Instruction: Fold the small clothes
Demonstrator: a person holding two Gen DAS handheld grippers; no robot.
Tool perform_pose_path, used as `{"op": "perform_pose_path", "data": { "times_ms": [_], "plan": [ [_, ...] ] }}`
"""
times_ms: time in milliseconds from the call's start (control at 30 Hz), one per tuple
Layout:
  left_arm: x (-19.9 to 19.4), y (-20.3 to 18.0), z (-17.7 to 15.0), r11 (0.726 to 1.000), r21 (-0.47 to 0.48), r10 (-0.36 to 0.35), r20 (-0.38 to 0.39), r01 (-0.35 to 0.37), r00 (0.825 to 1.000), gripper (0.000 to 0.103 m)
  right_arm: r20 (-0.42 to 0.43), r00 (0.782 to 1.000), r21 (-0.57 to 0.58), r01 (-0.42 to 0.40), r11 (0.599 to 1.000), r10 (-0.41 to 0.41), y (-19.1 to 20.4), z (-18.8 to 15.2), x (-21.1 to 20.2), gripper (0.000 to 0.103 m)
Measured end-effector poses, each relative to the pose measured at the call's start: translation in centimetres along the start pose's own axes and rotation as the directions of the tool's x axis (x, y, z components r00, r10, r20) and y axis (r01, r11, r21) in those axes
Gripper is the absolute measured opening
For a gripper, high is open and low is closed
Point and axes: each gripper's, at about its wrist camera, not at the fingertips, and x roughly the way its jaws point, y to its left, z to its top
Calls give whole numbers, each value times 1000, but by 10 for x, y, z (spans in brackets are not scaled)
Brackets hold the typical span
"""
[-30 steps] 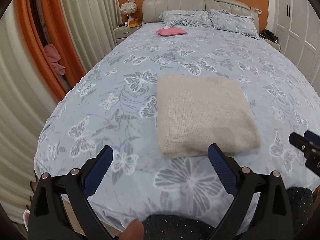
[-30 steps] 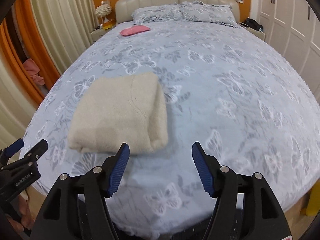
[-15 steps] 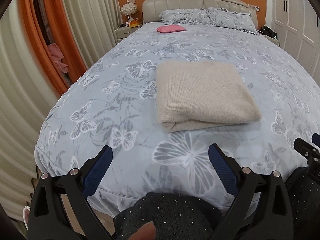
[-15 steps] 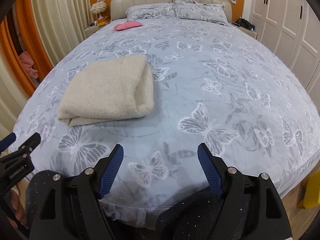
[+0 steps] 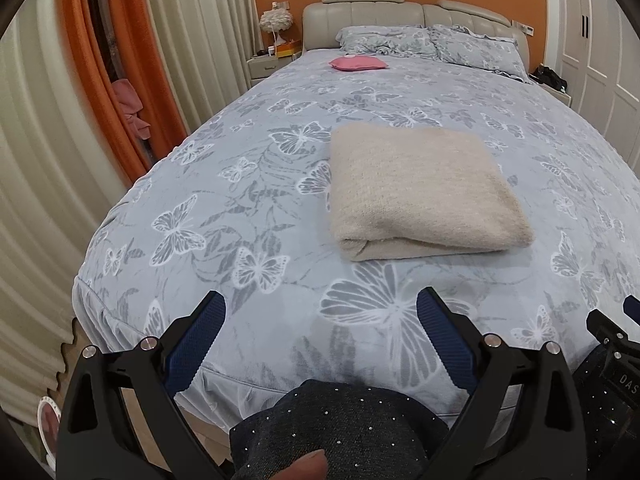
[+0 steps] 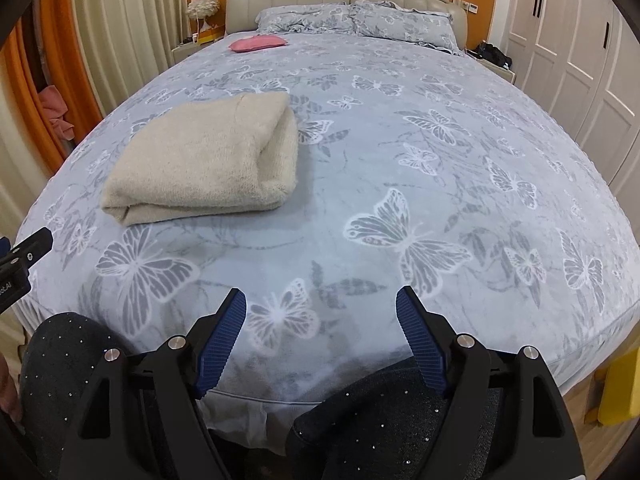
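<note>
Pulled back from over the bed [image 5: 224,216] toward its foot edge, both left gripper [image 5: 318,312] and right gripper [image 6: 320,308] jaws wide open and empty, beige sweater [image 5: 416,192] left folded near foot edge, left of centre; fold likely finished.

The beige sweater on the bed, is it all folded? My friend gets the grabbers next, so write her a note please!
Left gripper: jaws open, empty, at the foot of the bed.
Right gripper: jaws open, empty, also at the foot.
Beige sweater: folded into a neat rectangle, lying flat on the bed, nothing touching it.
Done: this fold looks finished.
Left: probably nothing here; a pink item lies near the pillows, and I cannot tell whether it is clothing.
</note>
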Motion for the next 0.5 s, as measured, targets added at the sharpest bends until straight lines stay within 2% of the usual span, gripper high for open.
{"op": "perform_pose_path", "data": {
  "times_ms": [500],
  "plan": [
    [-1,0,-1,1000,3,4,2,-4,1000,94,12,1000,1,-2,1000,2,0,-1,0,75]
  ]
}}
